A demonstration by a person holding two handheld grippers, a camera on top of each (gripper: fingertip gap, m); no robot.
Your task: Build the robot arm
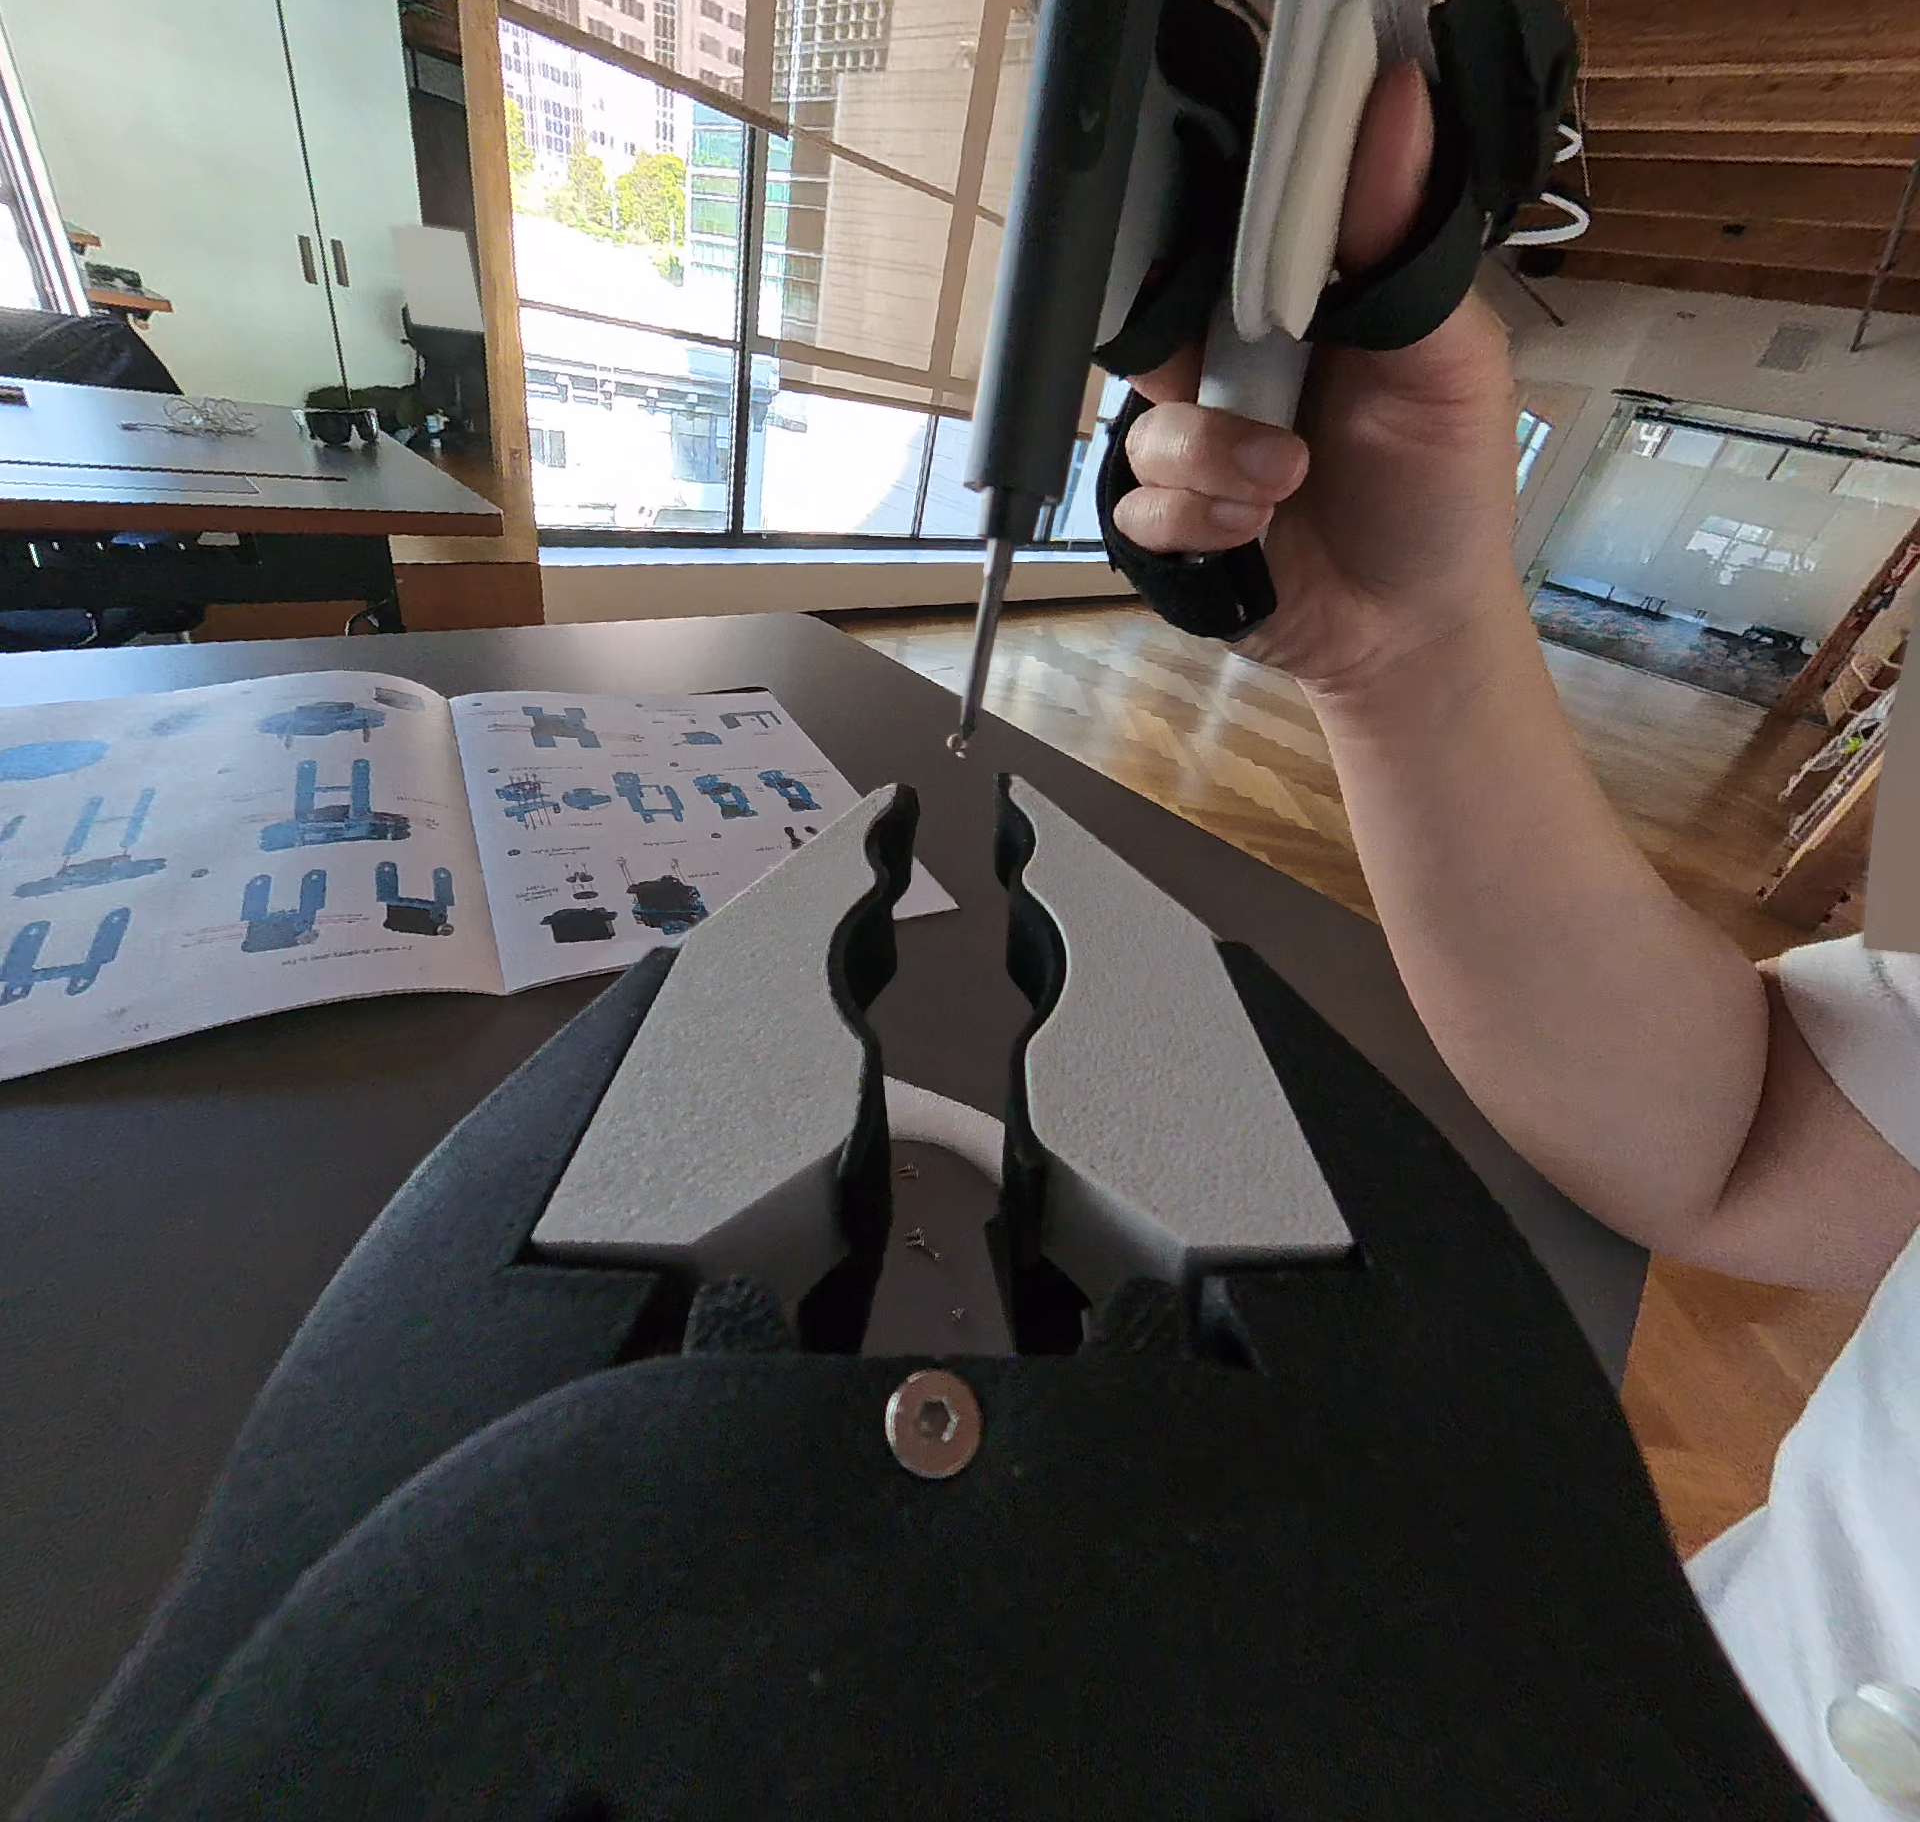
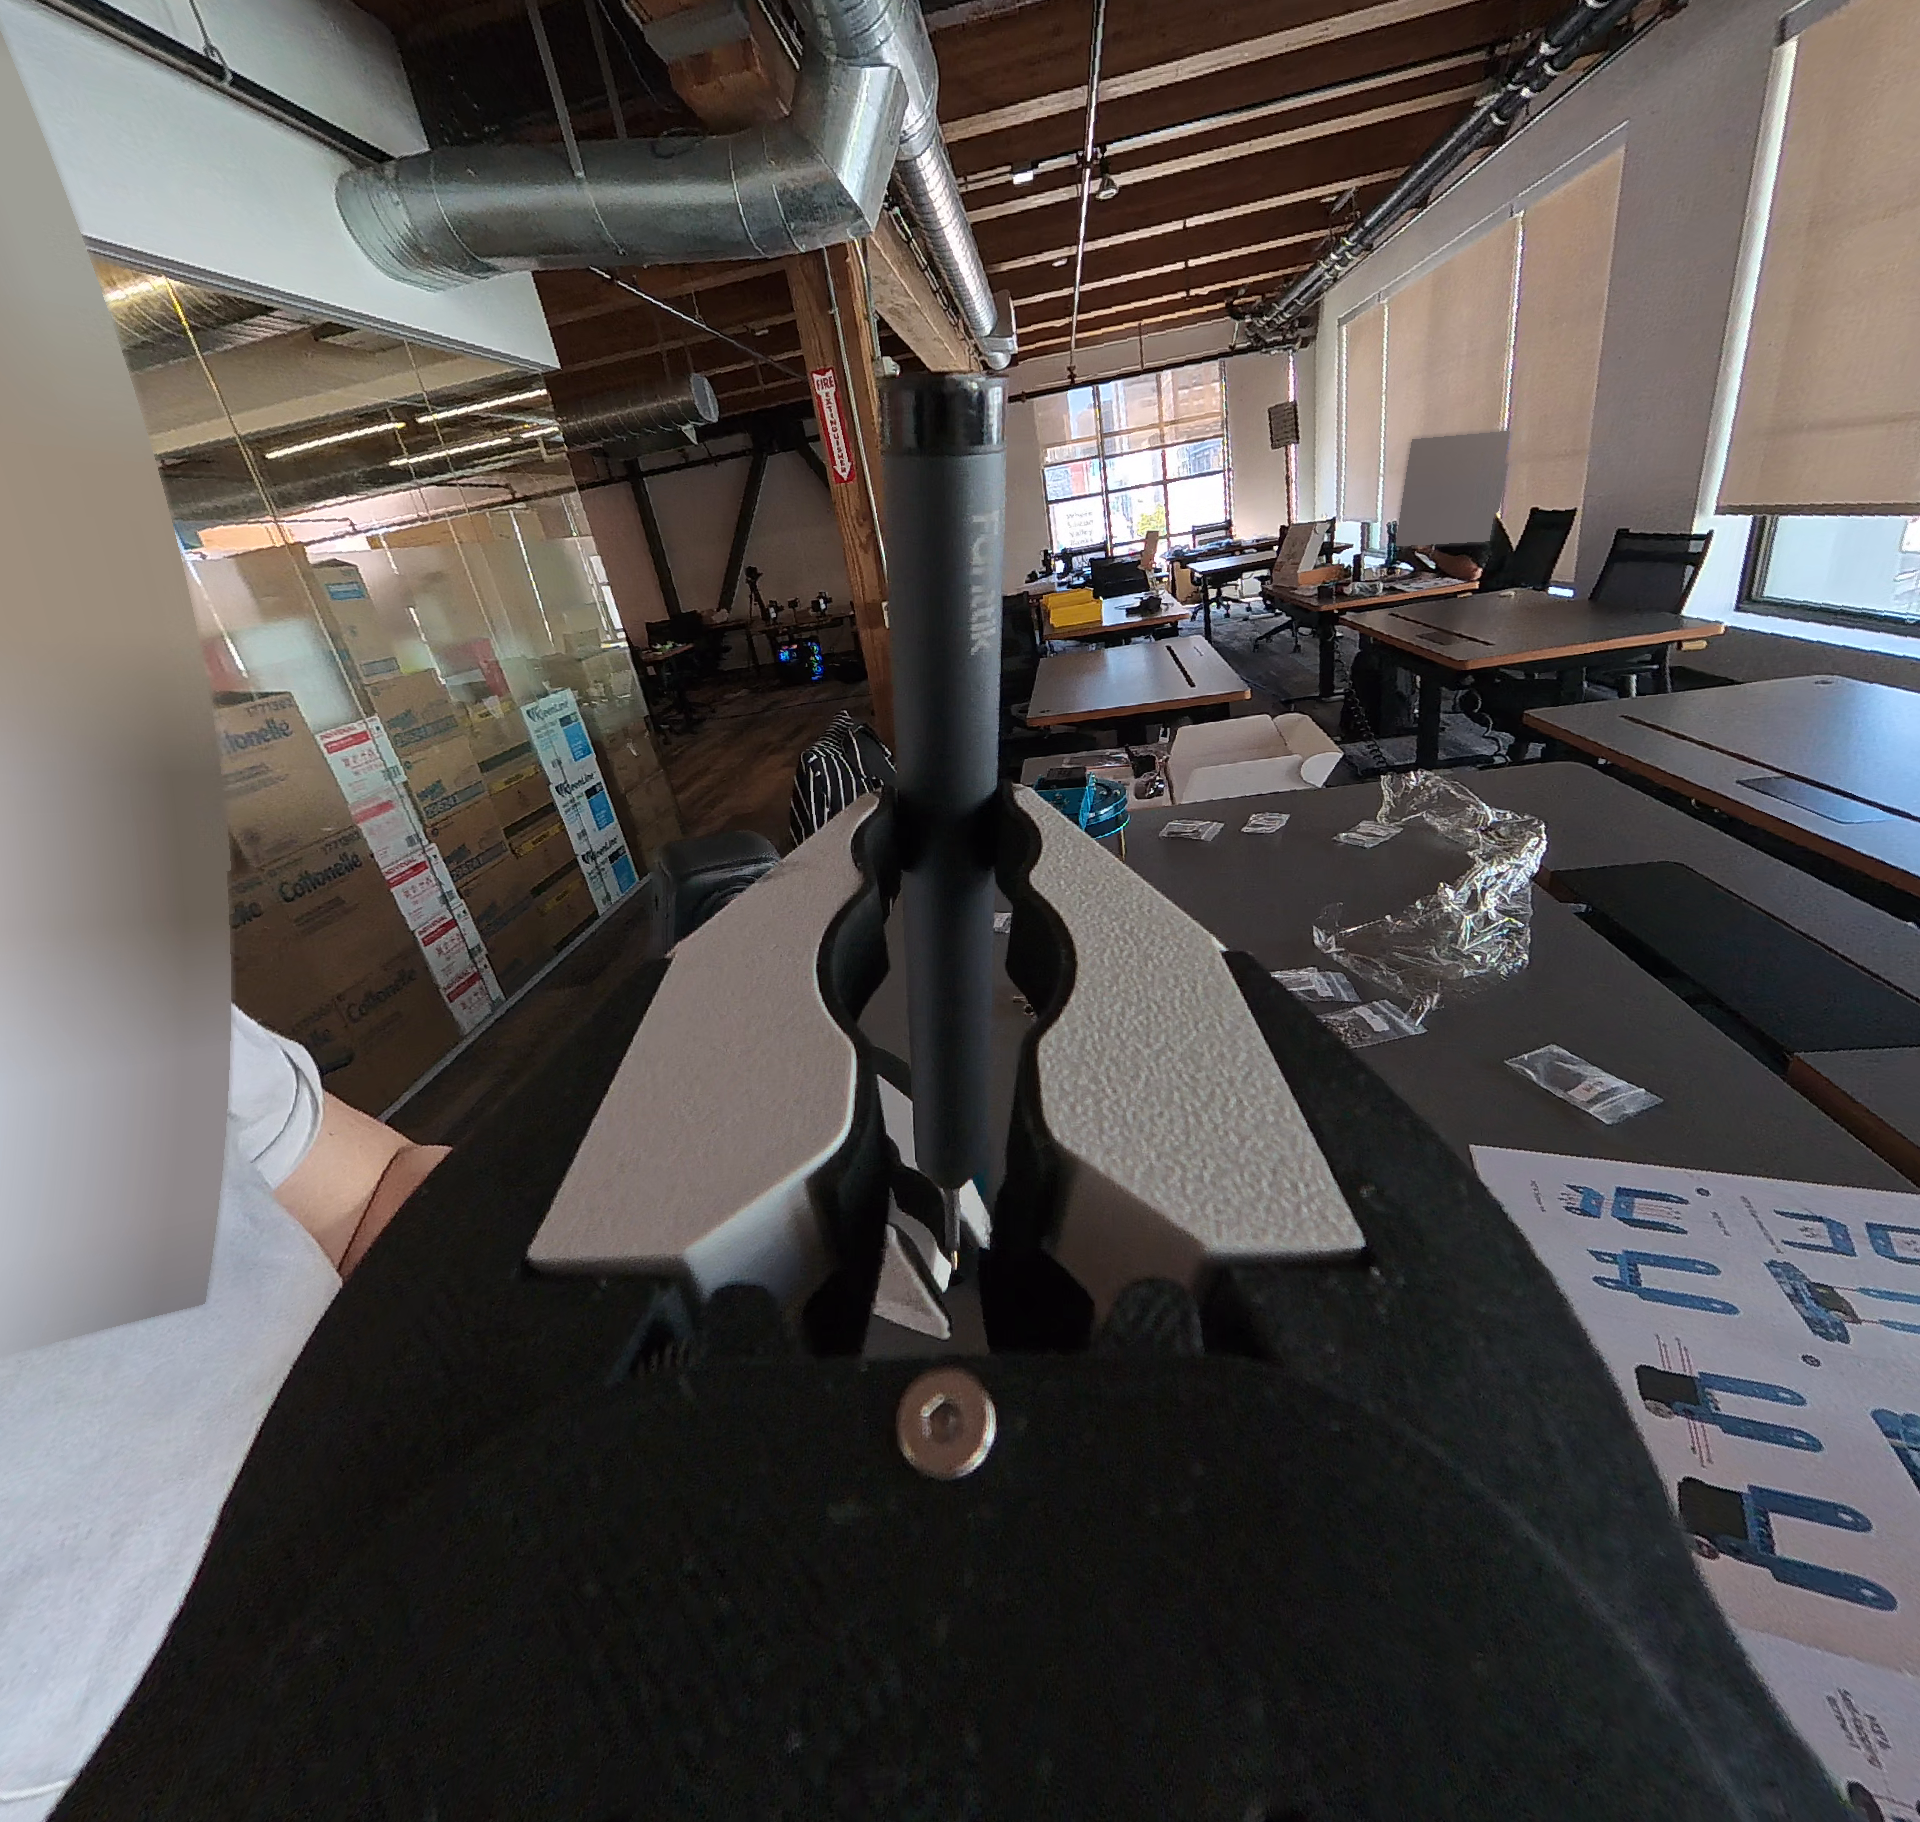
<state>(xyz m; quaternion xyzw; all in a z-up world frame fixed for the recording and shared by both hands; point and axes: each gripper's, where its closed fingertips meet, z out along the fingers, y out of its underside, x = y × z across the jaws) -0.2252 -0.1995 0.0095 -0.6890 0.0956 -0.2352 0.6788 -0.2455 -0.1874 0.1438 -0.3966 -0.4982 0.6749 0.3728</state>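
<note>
My right gripper [image 2: 943, 816] is shut on a dark grey electric screwdriver [image 2: 945, 764], held upright with its bit pointing down. In the left wrist view the screwdriver [image 1: 1049, 266] hangs in front of my left gripper, and a tiny screw [image 1: 958, 746] sits at its bit tip, just above the dark table [image 1: 208, 1201]. My left gripper [image 1: 958, 793] is narrowly open and empty, its tips just short of that screw. Below its fingers lies a white dish [image 1: 935, 1107] with a few small screws [image 1: 920, 1242].
An open instruction booklet [image 1: 312, 837] with blue drawings lies left of the left gripper; it also shows in the right wrist view [image 2: 1766, 1409]. Small clear parts bags [image 2: 1584, 1081] and crumpled clear wrap [image 2: 1444, 899] lie on the table. The table edge [image 1: 1247, 837] runs close on the right. Spacing between my two grippers at the tips: around 12 cm.
</note>
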